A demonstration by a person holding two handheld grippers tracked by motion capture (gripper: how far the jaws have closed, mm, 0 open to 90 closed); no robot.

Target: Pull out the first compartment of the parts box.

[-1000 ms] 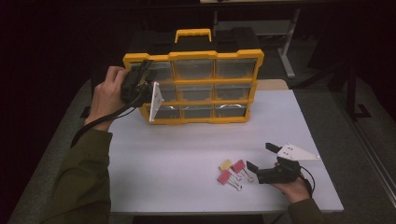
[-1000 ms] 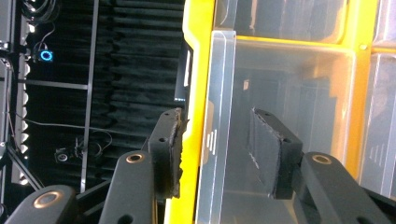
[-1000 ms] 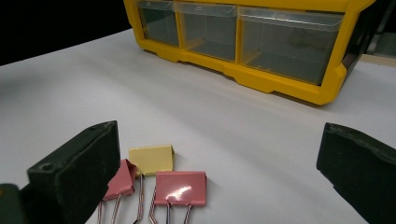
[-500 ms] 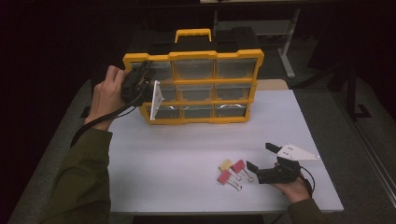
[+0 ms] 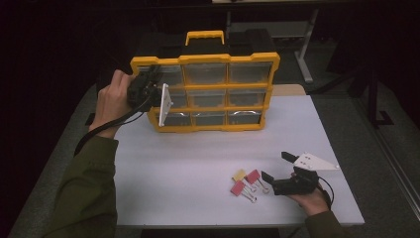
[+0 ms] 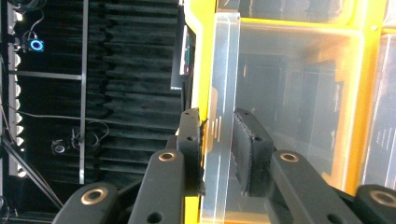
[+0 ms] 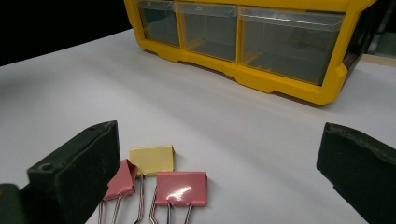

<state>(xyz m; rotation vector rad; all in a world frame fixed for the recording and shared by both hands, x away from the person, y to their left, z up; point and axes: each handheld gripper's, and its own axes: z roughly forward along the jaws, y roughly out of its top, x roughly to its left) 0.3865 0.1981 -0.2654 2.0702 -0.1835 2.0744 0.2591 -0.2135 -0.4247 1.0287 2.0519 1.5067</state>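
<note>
Up at the left end of the yellow plastic organiser cabinet with clear drawers (image 5: 213, 91), which stands upright at the back of the white table (image 5: 198, 153), the left gripper (image 6: 218, 149) has its jaws around the protruding front lip of a clear plastic drawer (image 6: 223, 93); they have just been closing, and the lip now sits squarely between the two black pads, which press on it from both sides. In the high view that gripper (image 5: 148, 91) meets the cabinet's leftmost column, at about the top and middle rows, with the person's left hand (image 5: 113, 96) behind it. Near the table's front edge, well apart from the cabinet, the right gripper (image 5: 277, 171) rests low with its jaws standing wide apart and nothing between the pads. Just beside its left jaw lie three binder clips: a yellow binder clip (image 7: 152, 159) and two pink binder clips (image 7: 181, 187), close together on the white surface, outside the gap between the jaws.
</note>
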